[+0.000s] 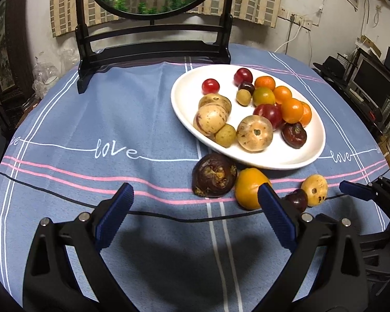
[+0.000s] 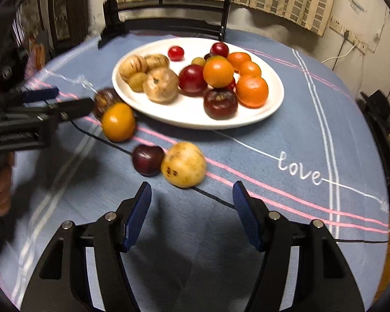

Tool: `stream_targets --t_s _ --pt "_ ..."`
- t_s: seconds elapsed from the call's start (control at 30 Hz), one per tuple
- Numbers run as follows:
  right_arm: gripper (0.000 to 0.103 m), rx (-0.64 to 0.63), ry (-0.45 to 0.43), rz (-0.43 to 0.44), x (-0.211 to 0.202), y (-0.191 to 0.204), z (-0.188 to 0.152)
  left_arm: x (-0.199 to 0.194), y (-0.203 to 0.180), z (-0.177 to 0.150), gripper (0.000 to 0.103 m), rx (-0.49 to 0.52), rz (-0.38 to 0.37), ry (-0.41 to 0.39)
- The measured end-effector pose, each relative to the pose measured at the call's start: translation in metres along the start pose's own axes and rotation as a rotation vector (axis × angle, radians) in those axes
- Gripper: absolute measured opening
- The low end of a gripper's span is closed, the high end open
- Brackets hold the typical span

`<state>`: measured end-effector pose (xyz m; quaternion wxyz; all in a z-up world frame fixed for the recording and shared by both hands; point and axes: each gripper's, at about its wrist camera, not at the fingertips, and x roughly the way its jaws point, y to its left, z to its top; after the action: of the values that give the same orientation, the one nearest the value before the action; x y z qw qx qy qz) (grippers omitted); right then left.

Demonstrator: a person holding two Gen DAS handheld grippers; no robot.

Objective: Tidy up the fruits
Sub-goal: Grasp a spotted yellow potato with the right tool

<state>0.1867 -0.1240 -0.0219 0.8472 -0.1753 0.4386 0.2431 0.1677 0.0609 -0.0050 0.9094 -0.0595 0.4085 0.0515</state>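
Crowding the white plate [image 2: 270, 109], a dark mangosteen [image 2: 105, 101] touches its rim.

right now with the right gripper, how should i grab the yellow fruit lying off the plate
Grip the yellow fruit across its round middle, coming down from above with the open right gripper. Keep the left finger clear of the dark cherry touching its left side; the right side is free.

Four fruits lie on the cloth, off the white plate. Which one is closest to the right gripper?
The pale yellow speckled round fruit, just ahead of the open right gripper. The small dark red fruit touches its left side; the other two lie farther away.
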Motion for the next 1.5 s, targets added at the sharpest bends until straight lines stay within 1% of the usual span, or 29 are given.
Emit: stream_targets --t_s 0.07,0.1,0.13,0.17,0.3,0.4,0.53,0.57,0.6,0.73,0.93,1.07,1.23,1.4,1.5 --pt "0.060 -0.006 0.010 -0.006 0.004 0.001 -0.001 0.000 -0.001 0.000 0.098 0.002 -0.002 0.002" --pt "0.054 -0.014 0.011 -0.007 0.007 0.002 -0.001 0.000 -0.001 0.000 0.098 0.003 -0.004 0.004" --pt "0.045 -0.019 0.007 -0.006 0.008 0.004 -0.001 0.001 -0.002 0.000 0.098 0.003 -0.008 0.007" --pt "0.043 -0.023 0.005 -0.005 0.009 0.005 -0.001 0.001 -0.002 -0.001 0.098 0.002 -0.011 0.011" --pt "0.043 -0.009 -0.024 -0.006 0.014 0.004 0.002 0.006 -0.003 -0.003 0.098 -0.003 -0.028 0.033" --pt "0.043 0.021 -0.033 0.012 0.020 0.002 0.007 0.008 -0.006 -0.005 0.098 0.003 -0.026 0.042" --pt "0.043 0.039 -0.057 0.008 0.024 0.002 0.011 0.010 -0.011 -0.007 0.098 0.020 -0.028 0.048" --pt "0.043 0.045 -0.058 0.015 0.025 0.001 0.012 0.010 -0.013 -0.008 0.098 0.029 -0.025 0.048" --pt "0.039 0.059 -0.051 0.035 0.026 -0.001 0.013 0.010 -0.014 -0.008 0.098 0.035 -0.022 0.048" --pt "0.037 0.099 -0.032 0.060 0.023 -0.007 0.014 0.010 -0.017 -0.009 0.098 0.052 -0.023 0.047" --pt "0.037 0.127 -0.059 0.034 0.008 -0.019 0.009 0.010 -0.026 -0.013 0.098 0.075 -0.036 0.050" --pt "0.037 0.123 -0.062 0.030 0.005 -0.020 0.008 0.011 -0.028 -0.013 0.098 0.090 -0.024 0.044" --pt "0.037 0.108 -0.065 0.028 0.004 -0.018 0.009 0.009 -0.015 -0.007 0.098 0.082 -0.014 0.036" --pt "0.037 0.117 -0.070 0.032 0.001 -0.020 0.009 0.017 -0.010 -0.010 0.098 0.177 0.065 0.069" --pt "0.037 0.123 -0.071 0.032 0.001 -0.021 0.008 0.027 -0.011 -0.015 0.098 0.210 0.068 0.098"
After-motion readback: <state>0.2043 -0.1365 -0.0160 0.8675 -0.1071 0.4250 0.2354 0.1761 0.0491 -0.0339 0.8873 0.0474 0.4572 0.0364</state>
